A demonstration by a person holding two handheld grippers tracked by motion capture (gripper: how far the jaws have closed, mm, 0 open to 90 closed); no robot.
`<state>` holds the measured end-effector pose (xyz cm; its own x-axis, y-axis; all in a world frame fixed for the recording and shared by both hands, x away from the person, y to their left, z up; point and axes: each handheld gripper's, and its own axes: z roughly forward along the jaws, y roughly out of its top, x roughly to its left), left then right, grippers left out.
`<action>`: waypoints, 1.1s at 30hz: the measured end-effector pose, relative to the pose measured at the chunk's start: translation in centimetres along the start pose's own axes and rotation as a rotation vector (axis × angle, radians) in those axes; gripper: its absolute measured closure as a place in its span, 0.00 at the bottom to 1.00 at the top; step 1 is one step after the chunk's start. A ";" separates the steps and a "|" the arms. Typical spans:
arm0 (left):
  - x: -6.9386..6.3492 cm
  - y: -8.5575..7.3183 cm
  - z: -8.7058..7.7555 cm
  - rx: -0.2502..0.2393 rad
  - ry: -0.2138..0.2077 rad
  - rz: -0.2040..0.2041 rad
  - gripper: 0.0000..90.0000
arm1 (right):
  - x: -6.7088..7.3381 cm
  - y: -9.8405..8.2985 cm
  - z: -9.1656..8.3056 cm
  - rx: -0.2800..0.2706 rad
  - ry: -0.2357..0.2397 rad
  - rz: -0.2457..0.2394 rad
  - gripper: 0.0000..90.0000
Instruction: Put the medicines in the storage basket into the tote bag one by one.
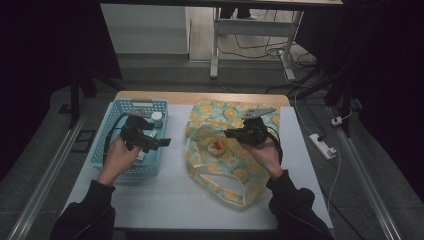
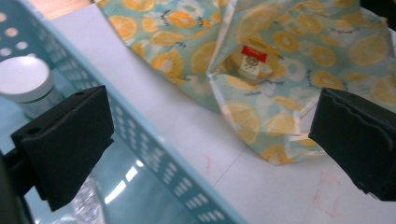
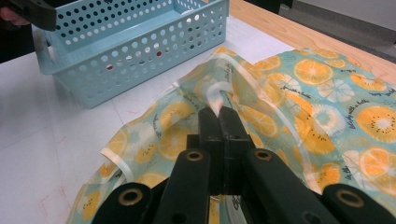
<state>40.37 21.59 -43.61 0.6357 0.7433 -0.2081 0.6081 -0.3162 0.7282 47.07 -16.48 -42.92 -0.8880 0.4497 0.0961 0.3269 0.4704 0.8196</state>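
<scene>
A bag [image 1: 220, 167] printed with orange slices lies on the white table, its mouth held up. My right gripper [image 1: 229, 133] is shut on the bag's pale rim strip [image 3: 219, 100], jaws pressed together. Inside the bag [image 2: 289, 60] rests a small item with a red label [image 2: 252, 63]. A blue perforated basket [image 1: 145, 102] stands to the left, holding a white-lidded jar [image 1: 157, 119]. My left gripper [image 1: 162, 142] hovers open over the basket's right wall [image 2: 154, 154], with nothing between its jaws, pointed toward the bag.
Crinkled clear wrapping [image 2: 86, 200] lies in the basket beside the jar [image 2: 25, 84]. The table's wooden far edge [image 1: 200, 97] runs behind the basket and bag. A power strip [image 1: 322, 145] lies on the floor to the right.
</scene>
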 end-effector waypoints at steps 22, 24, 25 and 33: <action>4.1 -1.6 0.0 0.033 0.128 -0.073 0.00 | 0.0 0.0 0.1 0.002 -0.001 -0.002 1.00; 4.5 -1.7 0.2 0.036 0.131 -0.077 0.00 | 0.0 0.0 0.1 0.002 -0.002 -0.002 1.00; 4.7 -1.8 0.2 0.035 0.138 -0.079 0.00 | 0.0 0.0 0.1 0.002 -0.001 -0.002 1.00; 5.8 -2.0 1.3 0.070 0.174 -0.077 0.00 | 0.0 -0.1 0.2 0.006 -0.001 -0.004 1.00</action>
<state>43.45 25.78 -47.12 0.4985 0.8553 -0.1412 0.6870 -0.2904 0.6661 47.09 -16.35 -43.10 -0.8889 0.4488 0.0921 0.3253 0.4766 0.8168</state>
